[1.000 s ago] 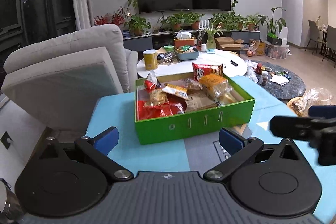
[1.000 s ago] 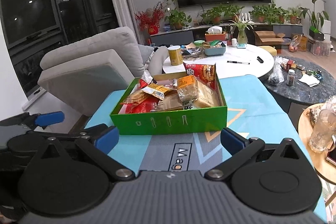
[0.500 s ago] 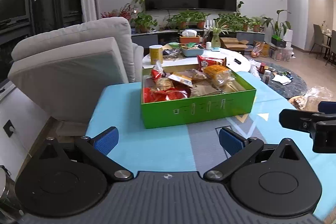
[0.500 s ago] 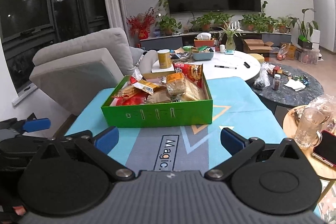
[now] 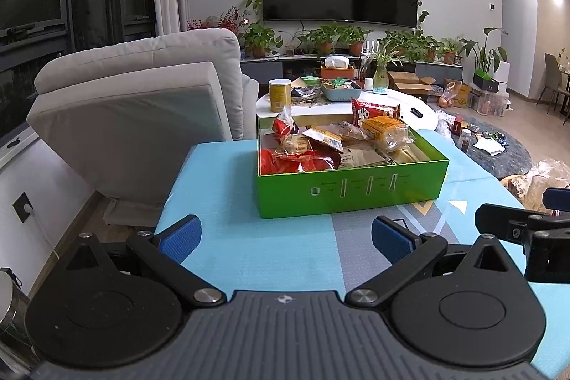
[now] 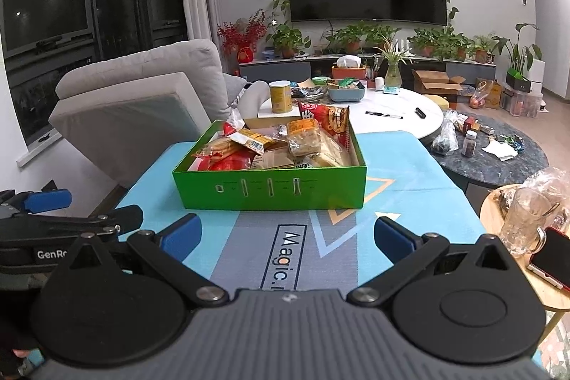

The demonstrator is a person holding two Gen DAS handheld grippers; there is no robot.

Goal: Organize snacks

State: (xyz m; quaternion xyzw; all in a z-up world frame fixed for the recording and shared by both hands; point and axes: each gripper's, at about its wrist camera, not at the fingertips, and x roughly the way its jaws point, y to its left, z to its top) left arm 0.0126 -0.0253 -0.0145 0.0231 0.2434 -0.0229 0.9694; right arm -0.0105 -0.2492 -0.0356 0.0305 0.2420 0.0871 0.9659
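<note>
Both grippers have pulled back from the green box (image 5: 351,182) over the last second, so it looks smaller and farther off in each wrist view, with a wider strip of the blue patterned table (image 5: 285,255) now showing in front of it. Nothing inside the box appears to have shifted. Its snacks lie in a loose heap: a red crinkled packet (image 5: 295,161) at the near left, a yellow packet of crackers (image 5: 386,129) near the middle right, a red biscuit bag (image 5: 370,111) standing against the far wall, and flat brown sachets (image 6: 274,161) underneath. No snack lies on the table outside the box in either view. That fits two readings: the snacks have all been gathered in and the hands are withdrawing, or they are a jumble waiting to be sorted and the hands have only stepped back to look. The left gripper (image 5: 285,237) hovers low over the near edge of the table, level and pointed straight at the front wall of the box, its jaws spread wide with nothing between the blue pads. The right gripper (image 6: 286,235) sits just beside it in a matching pose, also aimed at the box, jaws equally wide and holding nothing. Each gripper shows at the edge of the other's view, side by side, well apart from the box
</note>
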